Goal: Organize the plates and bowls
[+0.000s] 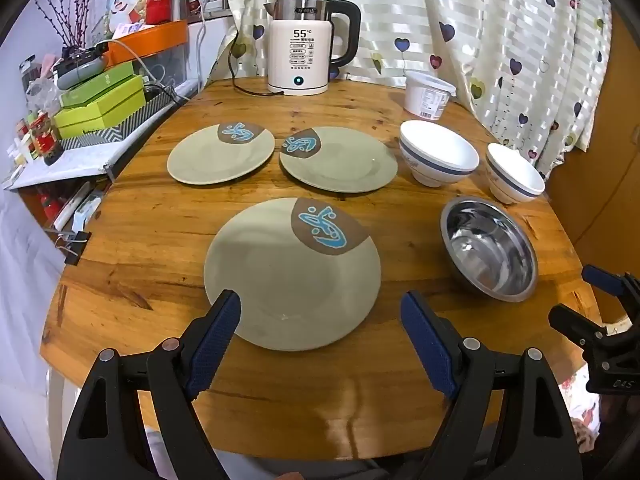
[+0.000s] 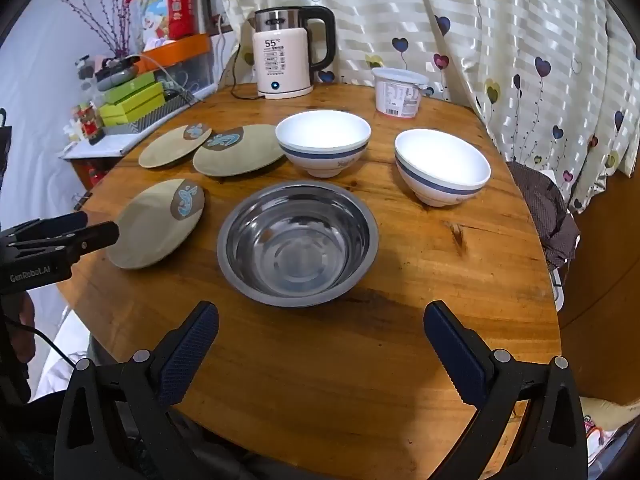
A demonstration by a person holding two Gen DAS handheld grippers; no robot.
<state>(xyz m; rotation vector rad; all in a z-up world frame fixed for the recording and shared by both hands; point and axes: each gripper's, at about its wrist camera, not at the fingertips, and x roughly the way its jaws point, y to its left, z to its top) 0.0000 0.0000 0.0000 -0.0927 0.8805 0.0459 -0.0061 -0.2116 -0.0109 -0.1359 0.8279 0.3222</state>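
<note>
The left gripper is held with its jaws wide apart above the near edge of the nearest green plate; nothing is clamped between them. The right gripper is likewise spread wide and empty, poised over bare wood just near of the steel bowl.

On the round wooden table the nearest green plate is seen to the left of the steel bowl, apart from it. Farther back, two more green plates are laid side by side, the far-left plate and the middle plate, their rims almost touching. To the right of these, two white bowls with blue bands are set upright: the left white bowl and the right white bowl, well apart. At the far edge an electric kettle and a white tub are placed before a heart-patterned curtain.
</note>
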